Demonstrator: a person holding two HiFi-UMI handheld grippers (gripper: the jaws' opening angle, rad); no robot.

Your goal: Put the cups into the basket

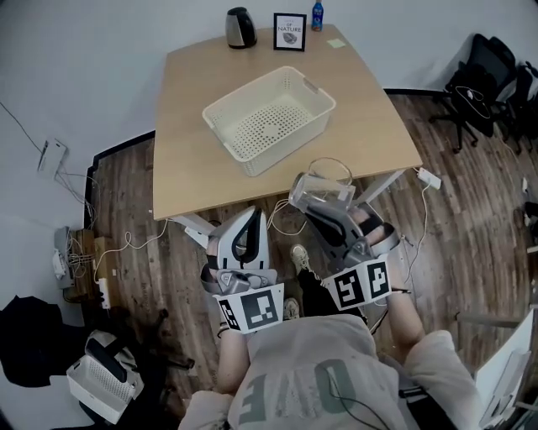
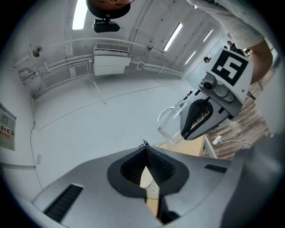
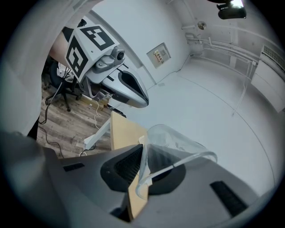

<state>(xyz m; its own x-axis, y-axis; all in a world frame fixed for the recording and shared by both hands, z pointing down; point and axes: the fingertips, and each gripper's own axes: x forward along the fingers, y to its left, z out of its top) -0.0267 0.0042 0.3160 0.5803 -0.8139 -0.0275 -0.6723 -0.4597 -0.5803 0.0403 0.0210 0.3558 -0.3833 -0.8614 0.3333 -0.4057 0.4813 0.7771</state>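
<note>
A cream perforated basket [image 1: 291, 140] lies empty on the wooden table [image 1: 193, 159]. Below the table's near edge, my right gripper [image 1: 313, 201] is shut on the rim of a clear glass cup [image 1: 313, 190] with a handle. In the right gripper view the cup [image 3: 178, 147] sits pinched between the jaws of the right gripper [image 3: 142, 156]. The left gripper view shows the same cup [image 2: 171, 122] held out ahead of the right gripper [image 2: 186, 132]. My left gripper [image 1: 248, 216] hangs beside it, off the table, shut and holding nothing.
A kettle [image 1: 240, 28], a framed picture [image 1: 290, 32], a blue bottle [image 1: 317, 15] and a sticky note [image 1: 336, 43] stand along the table's far edge. Office chairs [image 1: 487, 80] are at the right. Cables and a power strip [image 1: 429, 178] lie on the floor.
</note>
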